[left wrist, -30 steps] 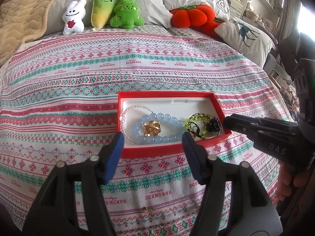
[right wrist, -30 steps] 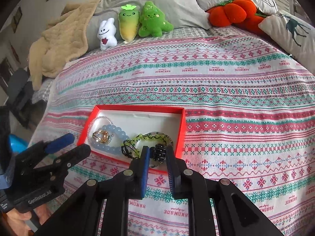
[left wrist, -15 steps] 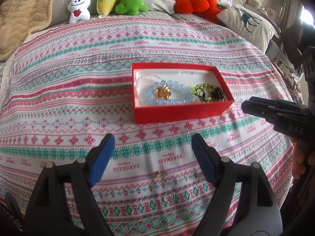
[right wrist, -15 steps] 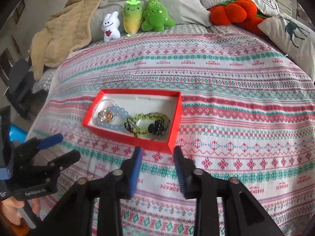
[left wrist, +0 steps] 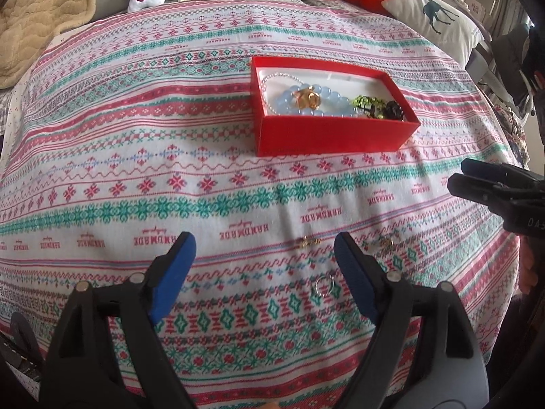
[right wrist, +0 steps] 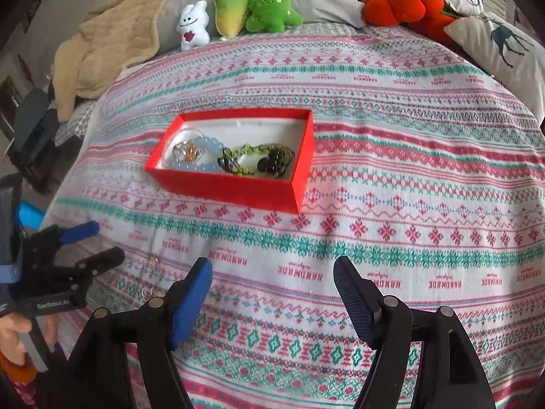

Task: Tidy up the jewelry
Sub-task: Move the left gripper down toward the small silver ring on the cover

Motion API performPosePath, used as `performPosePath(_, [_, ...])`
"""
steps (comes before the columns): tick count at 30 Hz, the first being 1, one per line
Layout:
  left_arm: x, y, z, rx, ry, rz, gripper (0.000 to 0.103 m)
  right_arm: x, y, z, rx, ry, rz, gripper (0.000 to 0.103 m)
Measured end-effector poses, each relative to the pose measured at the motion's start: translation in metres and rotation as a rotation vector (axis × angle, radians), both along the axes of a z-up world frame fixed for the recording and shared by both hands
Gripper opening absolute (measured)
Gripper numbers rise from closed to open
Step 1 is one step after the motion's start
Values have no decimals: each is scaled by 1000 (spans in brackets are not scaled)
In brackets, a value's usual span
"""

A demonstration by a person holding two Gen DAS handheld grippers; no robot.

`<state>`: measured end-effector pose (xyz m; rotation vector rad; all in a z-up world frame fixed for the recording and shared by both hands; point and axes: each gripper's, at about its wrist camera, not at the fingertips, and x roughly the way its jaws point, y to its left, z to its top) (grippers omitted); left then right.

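A patterned bedspread (right wrist: 408,177) carries a red box (right wrist: 235,187) mid-bed — plush toys (right wrist: 238,10) line its far edge. Both grippers — left (left wrist: 262,266), right (right wrist: 272,289) — gape, holding nothing.

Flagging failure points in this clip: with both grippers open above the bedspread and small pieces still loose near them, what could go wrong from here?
1. The small gold piece and thin ring lie flat on the busy patterned bedspread; the left gripper may pinch fabric or miss them.
2. The bed is soft, so pressing down could roll pieces into folds.
3. The red box is already crowded with bracelets; a dropped piece could tangle.
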<state>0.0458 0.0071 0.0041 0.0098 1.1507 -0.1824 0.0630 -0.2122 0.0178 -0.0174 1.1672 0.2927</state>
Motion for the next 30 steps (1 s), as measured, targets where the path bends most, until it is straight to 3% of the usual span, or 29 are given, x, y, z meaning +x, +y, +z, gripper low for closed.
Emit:
performPosePath(15, [-21,-3,-8,20,-11,-46,84,-19,12,-27,-99,34,60,75])
performPosePath(30, [-35,-21,-25,15,-5,-163,84,-29,35,-50,-180,68,141,75])
